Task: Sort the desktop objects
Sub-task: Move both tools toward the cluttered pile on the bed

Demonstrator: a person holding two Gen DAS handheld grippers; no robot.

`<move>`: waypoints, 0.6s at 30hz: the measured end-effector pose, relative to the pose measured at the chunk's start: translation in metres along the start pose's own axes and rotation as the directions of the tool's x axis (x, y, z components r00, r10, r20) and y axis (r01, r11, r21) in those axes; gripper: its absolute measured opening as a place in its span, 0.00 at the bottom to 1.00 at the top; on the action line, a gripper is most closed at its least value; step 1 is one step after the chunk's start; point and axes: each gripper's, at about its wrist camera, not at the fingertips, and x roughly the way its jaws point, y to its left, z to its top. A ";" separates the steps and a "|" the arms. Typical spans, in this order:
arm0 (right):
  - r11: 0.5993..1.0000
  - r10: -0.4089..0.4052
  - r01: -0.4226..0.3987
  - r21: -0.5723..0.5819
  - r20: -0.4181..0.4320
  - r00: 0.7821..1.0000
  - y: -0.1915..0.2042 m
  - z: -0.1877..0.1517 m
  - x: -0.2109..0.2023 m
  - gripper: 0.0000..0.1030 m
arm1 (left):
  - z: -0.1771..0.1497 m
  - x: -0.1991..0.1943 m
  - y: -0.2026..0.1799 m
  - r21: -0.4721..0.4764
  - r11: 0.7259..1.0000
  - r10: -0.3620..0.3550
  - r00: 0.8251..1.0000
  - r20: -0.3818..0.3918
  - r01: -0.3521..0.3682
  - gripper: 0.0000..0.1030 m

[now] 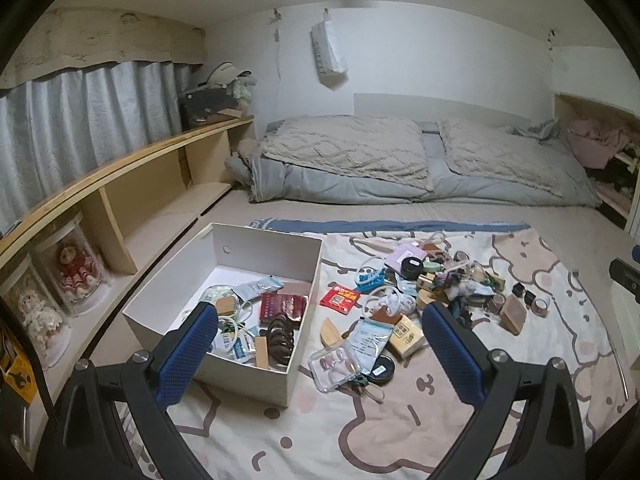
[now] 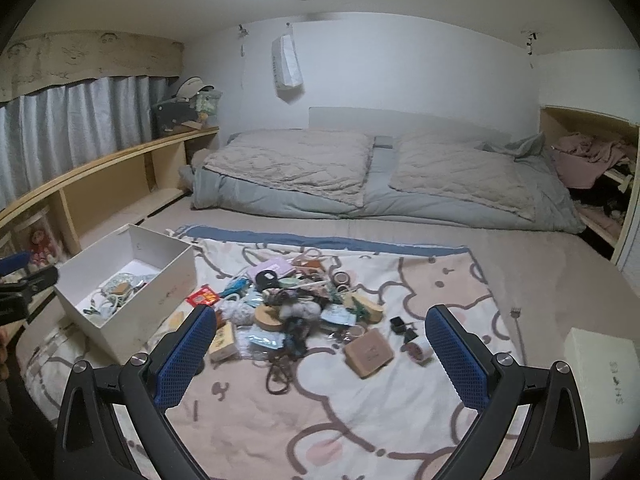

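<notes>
A white open box (image 1: 300, 292) (image 2: 168, 280) sits on a patterned blanket (image 1: 360, 420) and holds packets, a brown hair clip (image 1: 280, 340) and a dark red card. To its right lies a pile of small items (image 1: 432, 288) (image 2: 292, 308): a red packet (image 1: 339, 298), a clear case (image 1: 334, 366), a yellow box (image 1: 406, 336), a tan block (image 2: 369, 352), tape rolls. My left gripper (image 1: 320, 316) hovers open over the box's near right corner. My right gripper (image 2: 320, 320) hovers open above the pile. Both are empty.
Grey quilts and pillows (image 2: 360, 176) lie across the back of the bed. A wooden shelf (image 1: 120, 184) with doll jars (image 1: 72, 268) runs along the left. A white closed box (image 2: 600, 376) sits at the right edge. Clothes fill a nook (image 2: 592, 160) at the right.
</notes>
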 end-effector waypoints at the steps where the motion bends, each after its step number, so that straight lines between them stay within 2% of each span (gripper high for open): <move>1: 1.000 -0.003 0.003 0.001 0.001 1.000 -0.003 0.001 0.000 1.00 | 0.000 0.000 0.001 0.000 1.000 0.002 1.000 0.003 -0.002 1.00; 11: 0.998 0.018 -0.015 -0.069 0.046 0.999 -0.020 0.020 0.012 1.00 | -0.013 0.007 0.001 -0.016 0.999 0.031 0.999 0.031 -0.030 1.00; 18: 0.995 0.072 -0.071 -0.071 0.020 0.997 -0.038 0.019 0.044 1.00 | -0.038 0.033 -0.006 -0.077 0.995 0.058 0.998 0.020 -0.057 1.00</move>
